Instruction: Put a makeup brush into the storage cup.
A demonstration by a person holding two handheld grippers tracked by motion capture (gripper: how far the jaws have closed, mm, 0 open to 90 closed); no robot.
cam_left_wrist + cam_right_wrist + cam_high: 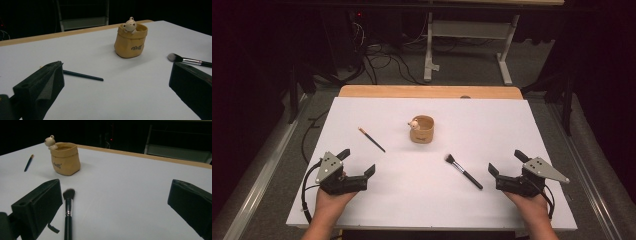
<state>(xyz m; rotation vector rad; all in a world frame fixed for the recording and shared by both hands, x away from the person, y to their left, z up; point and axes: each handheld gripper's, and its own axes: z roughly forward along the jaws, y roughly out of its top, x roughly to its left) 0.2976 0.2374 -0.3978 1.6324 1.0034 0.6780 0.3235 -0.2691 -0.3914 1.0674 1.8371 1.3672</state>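
Table: a white sheet [512, 125] covers the top; a strip of bare wood [432, 92] shows along the far edge.
Room: dark all round, grey floor, cables [377, 62] on the floor beyond the table, a white metal frame [467, 35] further back.
Pot: a small tan pot [422, 129] stands upright near the middle of the sheet, with a little pale figure [414, 123] perched on its rim.
Thin brush: a slim dark brush [371, 139] lies flat left of the pot, well apart from it, just ahead of the left gripper.
Makeup brush: a black-handled brush [463, 172] with a soft head lies flat right of centre, bristles toward the pot, near the right gripper.
Left gripper: left gripper [360, 163] rests low at the near left, jaws spread wide, nothing between them.
Right gripper: right gripper [507, 163] rests at the near right, jaws wide apart and empty.
In the way: open sheet lies between each gripper and its nearest brush.
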